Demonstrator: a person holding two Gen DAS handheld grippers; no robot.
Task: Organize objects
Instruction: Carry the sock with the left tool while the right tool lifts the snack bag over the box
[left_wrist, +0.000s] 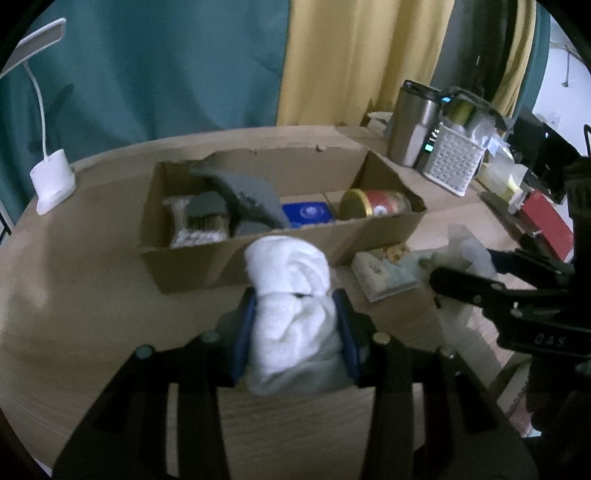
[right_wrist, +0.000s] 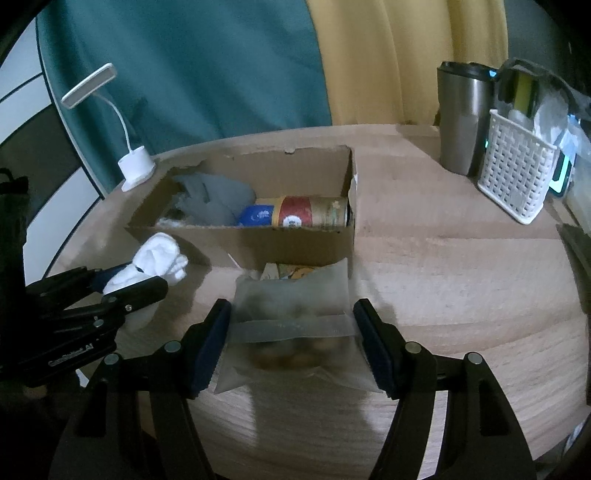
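Observation:
My left gripper (left_wrist: 295, 299) is shut on a rolled white sock (left_wrist: 291, 306) and holds it just in front of the open cardboard box (left_wrist: 258, 258); the sock also shows in the right wrist view (right_wrist: 155, 266). The box holds grey cloth (left_wrist: 243, 195), a blue tin (left_wrist: 308, 214), a red and gold jar (left_wrist: 376, 203) lying on its side and a clear packet (left_wrist: 192, 225). My right gripper (right_wrist: 291, 314) is shut on a frosted plastic bag (right_wrist: 291, 325) of brown round items, in front of the box (right_wrist: 295, 243). A printed packet (left_wrist: 384, 273) lies by the box.
A white desk lamp (left_wrist: 51, 177) stands at the table's far left. A steel tumbler (right_wrist: 461, 118) and a white perforated basket (right_wrist: 517, 173) with clutter stand at the far right. A red box (left_wrist: 546, 221) lies at the right. Curtains hang behind.

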